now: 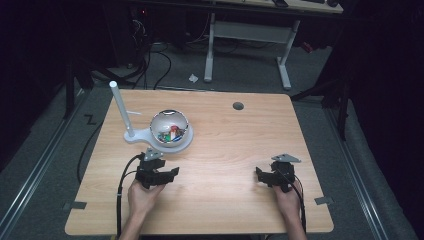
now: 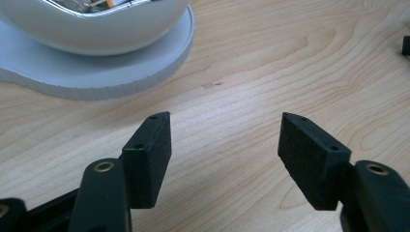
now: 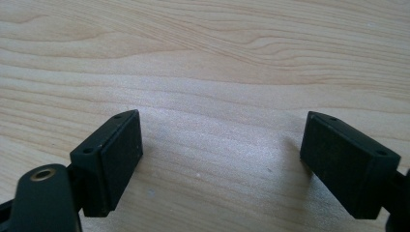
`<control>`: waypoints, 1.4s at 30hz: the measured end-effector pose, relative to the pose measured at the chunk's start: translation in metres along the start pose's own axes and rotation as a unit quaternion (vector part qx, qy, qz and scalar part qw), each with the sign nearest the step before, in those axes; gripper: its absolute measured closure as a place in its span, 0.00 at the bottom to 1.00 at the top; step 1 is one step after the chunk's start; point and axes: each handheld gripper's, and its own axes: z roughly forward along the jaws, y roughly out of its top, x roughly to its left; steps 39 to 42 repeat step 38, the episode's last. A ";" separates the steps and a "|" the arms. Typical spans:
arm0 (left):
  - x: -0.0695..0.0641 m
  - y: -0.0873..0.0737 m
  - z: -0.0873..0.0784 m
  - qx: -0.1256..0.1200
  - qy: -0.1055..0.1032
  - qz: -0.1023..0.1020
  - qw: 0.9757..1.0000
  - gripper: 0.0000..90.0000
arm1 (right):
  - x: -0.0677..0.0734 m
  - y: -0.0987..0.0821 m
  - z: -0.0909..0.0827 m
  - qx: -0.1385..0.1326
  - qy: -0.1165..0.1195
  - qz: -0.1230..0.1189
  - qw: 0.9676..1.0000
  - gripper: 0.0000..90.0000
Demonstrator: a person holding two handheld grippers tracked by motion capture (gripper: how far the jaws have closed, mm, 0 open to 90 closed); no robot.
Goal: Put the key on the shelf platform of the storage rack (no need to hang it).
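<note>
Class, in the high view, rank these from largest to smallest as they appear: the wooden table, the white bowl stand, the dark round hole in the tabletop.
1. Wooden table
2. White bowl stand, with its upright post
3. Dark round hole

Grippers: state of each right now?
Left gripper: open, nothing between the jaws, just short of the white bowl stand.
Right gripper: open, empty, over bare table.
</note>
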 end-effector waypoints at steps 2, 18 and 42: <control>-0.001 -0.003 0.004 0.005 0.007 0.004 1.000 0.41 | 0.000 0.000 0.000 0.000 0.000 0.000 1.000 0.17; -0.003 -0.024 0.025 -0.001 0.068 0.027 0.997 0.42 | 0.000 0.000 0.000 0.000 0.000 0.000 1.000 0.17; -0.001 -0.030 0.028 -0.008 0.084 0.040 0.996 0.35 | 0.000 0.000 0.000 0.000 0.000 0.000 1.000 0.17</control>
